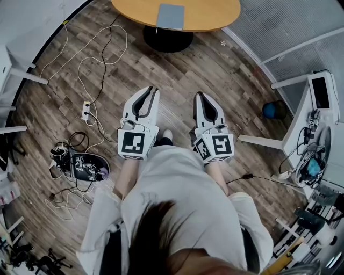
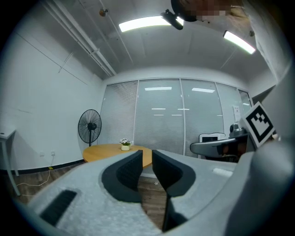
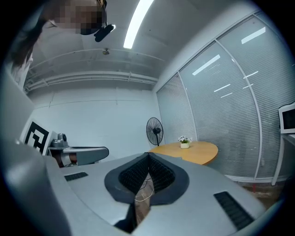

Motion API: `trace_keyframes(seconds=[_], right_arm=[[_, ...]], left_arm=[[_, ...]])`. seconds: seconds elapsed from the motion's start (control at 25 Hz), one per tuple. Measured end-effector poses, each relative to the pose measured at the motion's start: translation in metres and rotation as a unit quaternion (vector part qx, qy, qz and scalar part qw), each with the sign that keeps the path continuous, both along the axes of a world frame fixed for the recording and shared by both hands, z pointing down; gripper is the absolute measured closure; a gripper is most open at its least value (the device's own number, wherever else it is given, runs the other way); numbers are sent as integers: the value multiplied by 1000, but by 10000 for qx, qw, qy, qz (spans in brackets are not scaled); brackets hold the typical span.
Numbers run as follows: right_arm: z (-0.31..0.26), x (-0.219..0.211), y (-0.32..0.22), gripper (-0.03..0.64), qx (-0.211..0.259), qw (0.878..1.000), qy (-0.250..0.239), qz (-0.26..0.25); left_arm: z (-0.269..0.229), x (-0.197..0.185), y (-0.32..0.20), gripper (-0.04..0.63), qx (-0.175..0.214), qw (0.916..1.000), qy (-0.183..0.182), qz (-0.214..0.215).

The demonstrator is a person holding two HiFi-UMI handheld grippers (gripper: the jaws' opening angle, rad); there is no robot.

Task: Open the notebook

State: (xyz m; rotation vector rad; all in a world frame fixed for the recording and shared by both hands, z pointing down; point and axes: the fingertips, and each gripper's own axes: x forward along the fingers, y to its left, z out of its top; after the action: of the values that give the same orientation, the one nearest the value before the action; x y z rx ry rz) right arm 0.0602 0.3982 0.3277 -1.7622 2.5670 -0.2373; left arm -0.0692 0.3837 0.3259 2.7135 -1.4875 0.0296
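One grey-blue notebook (image 1: 170, 16) lies on the table (image 1: 215, 13).

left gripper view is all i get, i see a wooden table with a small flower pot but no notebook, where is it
Observer: The head view shows the notebook lying closed on the round table, at the edge nearest the person.
Operator: is the right gripper holding anything
Observer: No. The right gripper view shows the right gripper with jaws shut on each other, nothing between them.
Operator: is it at the table yet
Observer: No. In the head view it is over the wood floor, short of the table.
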Motion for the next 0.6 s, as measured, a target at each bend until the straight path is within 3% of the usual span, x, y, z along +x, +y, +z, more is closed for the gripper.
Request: trace_keyframes(seconds=[0.08,0.6], right_arm=[[2,7,3,615,-35,10000,3,15],[10,38,1,615,-82,9999,65,32]], left_arm=[[1,8,3,500,-49,10000,4,61],[12,33,-3,499,-163,9998,119,58]])
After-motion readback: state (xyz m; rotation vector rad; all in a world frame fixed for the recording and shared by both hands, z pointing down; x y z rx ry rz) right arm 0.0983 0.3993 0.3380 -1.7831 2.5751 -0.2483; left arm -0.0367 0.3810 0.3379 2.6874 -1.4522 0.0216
